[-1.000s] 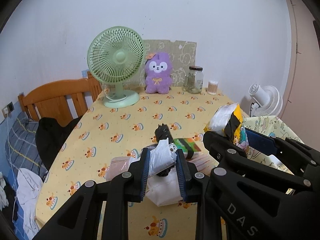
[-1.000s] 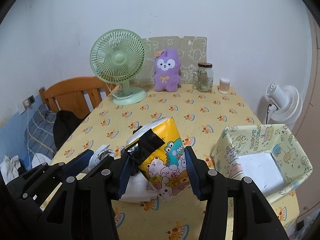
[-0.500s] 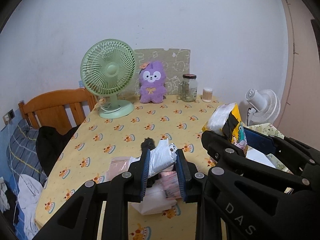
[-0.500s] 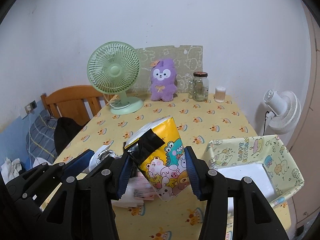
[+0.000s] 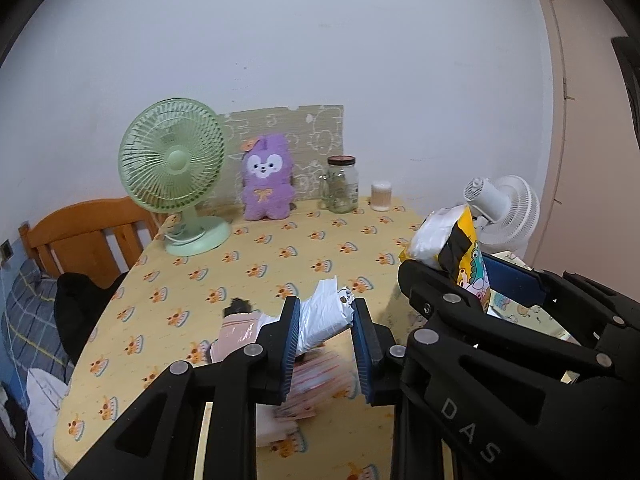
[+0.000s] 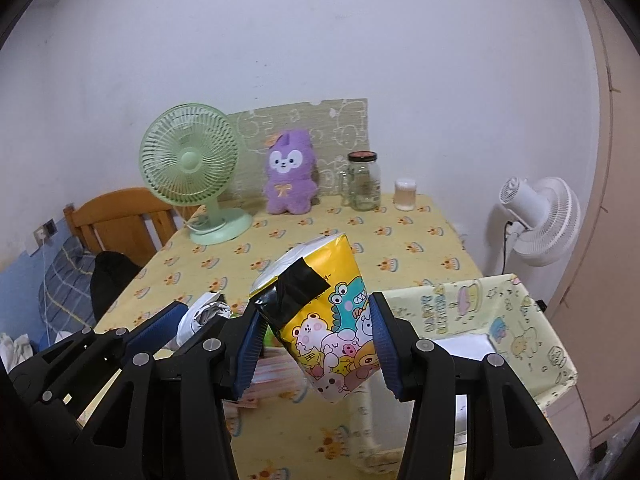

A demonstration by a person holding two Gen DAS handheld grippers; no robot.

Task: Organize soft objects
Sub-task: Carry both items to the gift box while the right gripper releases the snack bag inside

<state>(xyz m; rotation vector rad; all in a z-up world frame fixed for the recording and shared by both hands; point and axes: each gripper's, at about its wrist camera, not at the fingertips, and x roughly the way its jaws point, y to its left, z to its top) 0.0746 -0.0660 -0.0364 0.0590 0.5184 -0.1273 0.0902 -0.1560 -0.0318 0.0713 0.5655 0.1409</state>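
Observation:
My left gripper point(image 5: 325, 330) is shut on a crumpled white plastic bag point(image 5: 324, 316) and holds it above the table. My right gripper point(image 6: 316, 330) is shut on a yellow cartoon-print packet point(image 6: 326, 316) patched with black tape, held in the air; the packet also shows in the left wrist view point(image 5: 460, 252). Pink striped packets point(image 5: 316, 380) and a pale pink pouch point(image 5: 236, 334) lie on the yellow tablecloth point(image 5: 256, 264) below. A printed fabric bin point(image 6: 500, 320) stands off the table's right edge. A purple plush point(image 6: 289, 178) sits at the back.
A green desk fan point(image 5: 176, 176), a glass jar point(image 5: 342, 184) and a small cotton-swab pot point(image 5: 381, 196) stand along the back wall. A white floor fan point(image 6: 540, 220) is on the right. A wooden chair point(image 6: 120, 220) with dark clothing stands at left.
Both grippers have lifted and drawn back from the table with their loads. The fan, plush and jar look farther away, and the fabric bin sits lower and closer to the right gripper.

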